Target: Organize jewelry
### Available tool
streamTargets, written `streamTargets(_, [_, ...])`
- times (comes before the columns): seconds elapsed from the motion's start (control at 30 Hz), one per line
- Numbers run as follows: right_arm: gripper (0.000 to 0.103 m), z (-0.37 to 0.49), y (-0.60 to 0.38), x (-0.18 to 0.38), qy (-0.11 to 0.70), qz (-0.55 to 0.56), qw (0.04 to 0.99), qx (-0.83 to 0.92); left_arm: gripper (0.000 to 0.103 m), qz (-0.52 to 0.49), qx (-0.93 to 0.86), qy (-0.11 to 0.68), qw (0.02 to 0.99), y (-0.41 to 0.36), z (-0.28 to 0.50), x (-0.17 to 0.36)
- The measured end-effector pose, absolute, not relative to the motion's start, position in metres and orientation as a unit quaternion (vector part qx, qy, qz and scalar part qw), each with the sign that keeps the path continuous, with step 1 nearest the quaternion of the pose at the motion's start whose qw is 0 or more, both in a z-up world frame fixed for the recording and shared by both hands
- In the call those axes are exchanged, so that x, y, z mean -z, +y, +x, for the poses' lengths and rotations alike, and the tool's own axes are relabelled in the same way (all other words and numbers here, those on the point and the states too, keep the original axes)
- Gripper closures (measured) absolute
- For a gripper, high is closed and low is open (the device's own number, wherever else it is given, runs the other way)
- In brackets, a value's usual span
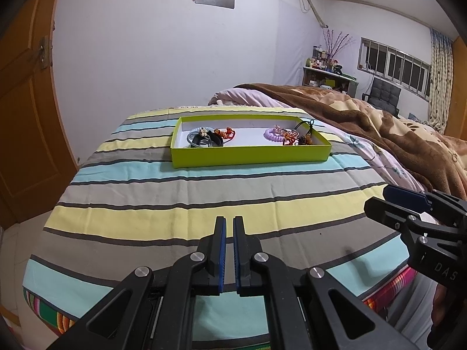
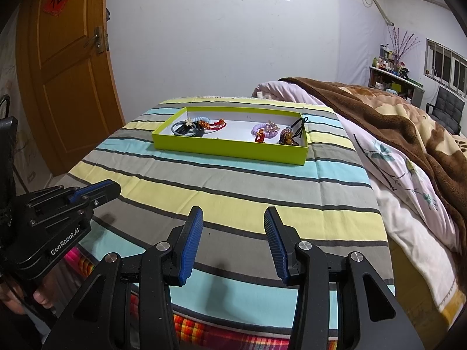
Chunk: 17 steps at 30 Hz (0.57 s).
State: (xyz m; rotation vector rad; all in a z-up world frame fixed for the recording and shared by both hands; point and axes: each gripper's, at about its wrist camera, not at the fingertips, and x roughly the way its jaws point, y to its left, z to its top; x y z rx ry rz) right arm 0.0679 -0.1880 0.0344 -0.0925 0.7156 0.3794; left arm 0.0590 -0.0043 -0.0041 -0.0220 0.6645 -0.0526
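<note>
My left gripper (image 1: 229, 250) nearly closed, empty; right gripper (image 2: 233, 243) wide, empty; shallow lime-green cardboard tray (image 2: 227, 148) of jewelry sits near striped bedspread's (image 2: 233, 201) far edge; I'd approach low, pinch one piece, avoid snagging cords.

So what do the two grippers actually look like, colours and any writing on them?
Both are matte black plastic linkages with silver round pivot bolts and ribbed blue pads on the inner finger faces. The left gripper carries white "GenRobot.AI" lettering on its body, read in the right wrist view; the right gripper shows white letters "DAS", cut off. No sleeves visible.
</note>
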Motion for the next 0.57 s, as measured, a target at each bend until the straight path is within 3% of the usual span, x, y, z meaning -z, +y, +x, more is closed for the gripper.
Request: streamTargets(0.57, [0.058,0.0651,-0.1905,-0.0351,0.346,-0.045,0.919,-0.184,0.1,-0.013,0.026,0.326,0.945,-0.007,0.0523,0.0045])
